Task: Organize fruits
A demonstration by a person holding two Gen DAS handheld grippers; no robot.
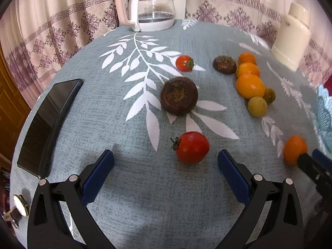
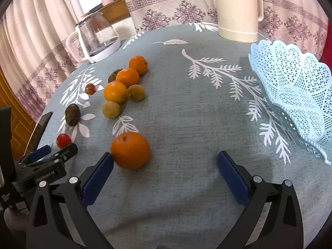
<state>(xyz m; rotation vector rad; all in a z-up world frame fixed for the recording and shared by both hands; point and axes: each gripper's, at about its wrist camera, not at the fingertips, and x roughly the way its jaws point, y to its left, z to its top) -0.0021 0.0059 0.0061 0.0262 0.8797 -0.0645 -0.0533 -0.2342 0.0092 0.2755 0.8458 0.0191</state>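
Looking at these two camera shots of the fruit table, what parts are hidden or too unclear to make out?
- Blue lace basket: cut off by the right wrist view's right edge; in the left wrist view only a blurred sliver.
- Nearest orange: motion-blurred; whether the right gripper finger touches it is unclear.
- Second dark fruit: mostly hidden behind an orange in the right wrist view.
- Wristwatch: cut by the left wrist view's corner.

Tablecloth (image 1: pixel 128 197): woven cloth, matt. Basket (image 2: pixel 294 95): pale-blue plastic lattice at 3 o'clock. Kettle (image 1: pixel 153 6): clear glass, glossy. Phone (image 1: pixel 47 124): glossy black at 9 o'clock. Tomato (image 1: pixel 192 147): smooth, shiny skin.
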